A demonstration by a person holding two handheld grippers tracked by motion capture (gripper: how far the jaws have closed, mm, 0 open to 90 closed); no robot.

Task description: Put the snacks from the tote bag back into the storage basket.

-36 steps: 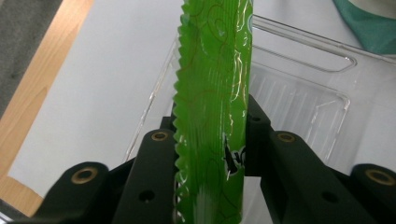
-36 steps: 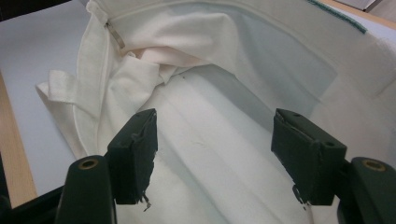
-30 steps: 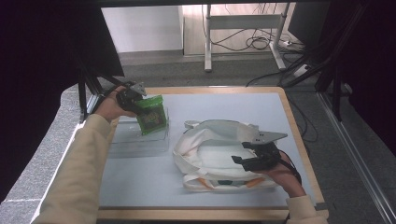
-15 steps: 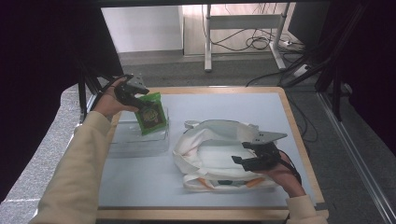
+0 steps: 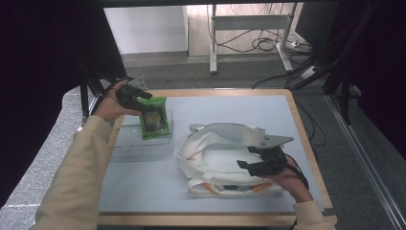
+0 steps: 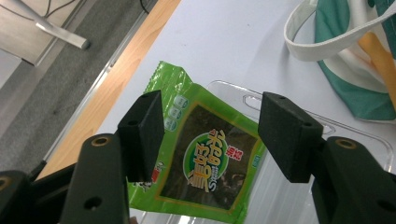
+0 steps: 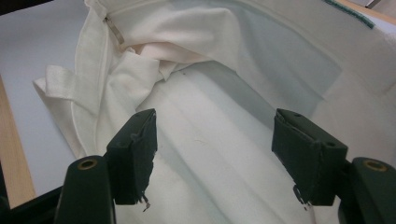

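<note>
The green snack bag (image 5: pixel 154 118) leans in the clear tray (image 5: pixel 143 143) at the table's far left. The left gripper (image 5: pixel 143 98) has just been opening; its jaws stand wide around the bag, not pressing it. The right gripper (image 5: pixel 256 165) rests wide open on the white cloth bag (image 5: pixel 215 143) just beside the tray.

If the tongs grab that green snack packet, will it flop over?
Probably it bends a bit: the green snack packet looks thin and flat. Its shiny film may slip between the pads. It likely weighs little, since it leans in the clear tray.
</note>
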